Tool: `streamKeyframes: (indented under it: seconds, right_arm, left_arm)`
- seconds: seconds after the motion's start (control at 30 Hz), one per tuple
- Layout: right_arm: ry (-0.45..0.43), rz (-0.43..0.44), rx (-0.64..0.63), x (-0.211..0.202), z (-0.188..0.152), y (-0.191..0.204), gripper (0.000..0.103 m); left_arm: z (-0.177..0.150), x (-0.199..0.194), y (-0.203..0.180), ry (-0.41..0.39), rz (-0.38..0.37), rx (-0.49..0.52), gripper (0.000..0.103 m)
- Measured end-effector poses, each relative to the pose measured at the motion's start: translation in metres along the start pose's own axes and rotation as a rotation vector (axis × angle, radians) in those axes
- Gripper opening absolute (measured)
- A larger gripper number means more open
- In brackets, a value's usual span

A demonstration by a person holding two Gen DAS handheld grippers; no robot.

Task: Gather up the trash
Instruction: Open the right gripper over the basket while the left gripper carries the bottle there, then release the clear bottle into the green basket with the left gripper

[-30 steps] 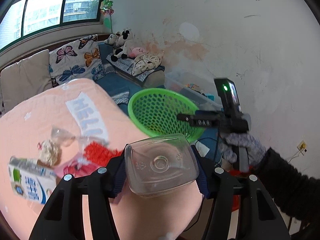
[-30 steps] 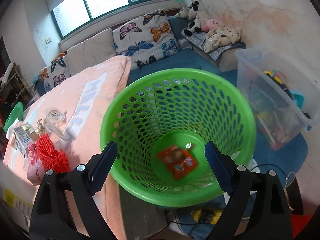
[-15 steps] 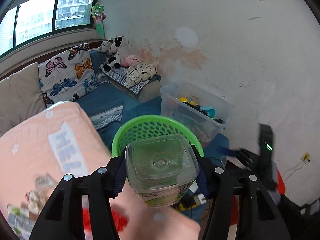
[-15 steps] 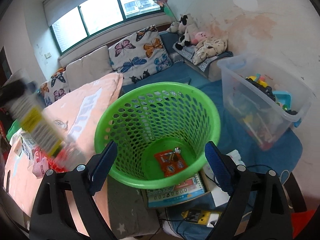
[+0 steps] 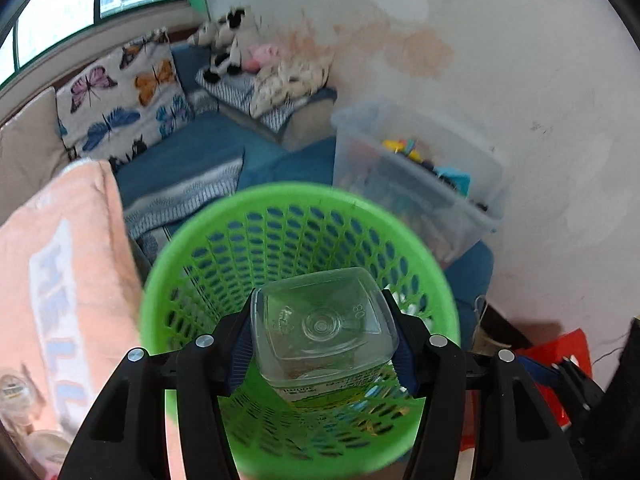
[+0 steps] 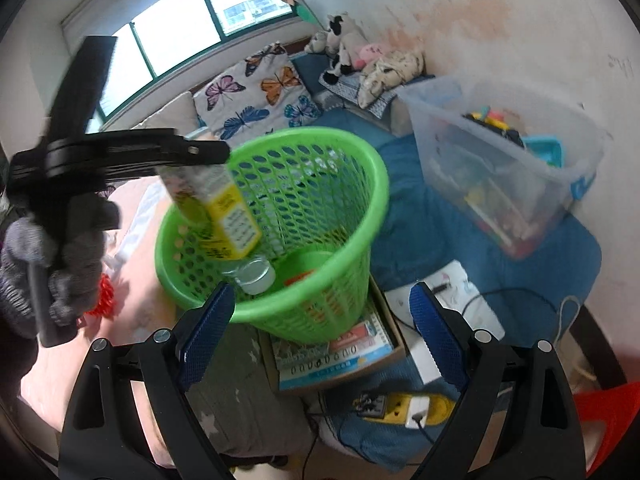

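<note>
Bottle (image 5: 324, 332) base, cap (image 6: 256, 276) over basket (image 6: 280, 208)

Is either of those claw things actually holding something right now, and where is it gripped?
Yes. The left gripper clamps a clear plastic bottle by its sides near the base, above the green basket. The right gripper is open, holding nothing.

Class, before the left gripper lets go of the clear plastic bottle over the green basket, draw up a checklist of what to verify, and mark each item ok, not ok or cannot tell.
1. Left gripper clamps the clear square plastic bottle: ok.
2. Bottle sits over the mouth of the green perforated plastic basket: ok.
3. Cap end points down into the basket: ok.
4. Basket has room; only a small orange wrapper lies at its bottom: ok.
5. Right gripper open, empty, outside the basket: ok.
6. Basket stands steady: cannot tell.
</note>
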State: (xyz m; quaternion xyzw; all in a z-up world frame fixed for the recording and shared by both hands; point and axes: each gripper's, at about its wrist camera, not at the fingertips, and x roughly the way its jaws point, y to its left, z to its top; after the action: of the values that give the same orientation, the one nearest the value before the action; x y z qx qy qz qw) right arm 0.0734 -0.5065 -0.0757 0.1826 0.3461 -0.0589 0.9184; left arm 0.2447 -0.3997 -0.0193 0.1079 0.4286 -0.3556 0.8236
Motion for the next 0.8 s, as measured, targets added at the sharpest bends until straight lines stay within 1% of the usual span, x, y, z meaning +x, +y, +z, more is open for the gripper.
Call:
streamKeyframes:
  seconds: [0.13, 0.2, 0.27, 0.33, 0.37, 0.4, 0.57, 0.67, 0.8]
  right_arm:
    - [0.026, -0.005, 0.031, 0.007, -0.011, -0.01, 0.089]
    - [0.034, -0.004, 0.045, 0.009, -0.015, -0.012, 0.089]
    - [0.042, -0.008, 0.048, 0.011, -0.018, -0.014, 0.089]
    - [0.046, -0.012, 0.048, 0.011, -0.022, -0.014, 0.089]
    - [0.048, -0.013, 0.049, 0.011, -0.023, -0.014, 0.089]
    - [0.051, -0.01, 0.049, 0.011, -0.025, -0.013, 0.089]
    - [0.047, -0.008, 0.025, 0.002, -0.027, -0.005, 0.089]
    - [0.035, -0.002, 0.009, -0.008, -0.027, 0.003, 0.089]
    - [0.018, 0.013, -0.012, -0.023, -0.027, 0.017, 0.089]
  left_arm:
    - [-0.004, 0.03, 0.002, 0.062, -0.009, -0.039, 0.056]
    - [-0.007, 0.044, 0.003, 0.109, -0.012, -0.043, 0.056]
    - [-0.01, 0.049, 0.001, 0.121, 0.014, -0.042, 0.056]
    - [-0.013, 0.049, 0.002, 0.127, 0.003, -0.046, 0.062]
    - [-0.015, 0.047, 0.002, 0.126, 0.011, -0.047, 0.065]
    - [-0.016, 0.046, 0.002, 0.124, 0.016, -0.044, 0.065]
    - [-0.023, 0.02, 0.002, 0.098, 0.001, -0.058, 0.065]
    - [-0.028, -0.006, -0.001, 0.053, -0.004, -0.053, 0.065]
    - [-0.041, -0.05, -0.003, -0.012, -0.01, -0.042, 0.065]
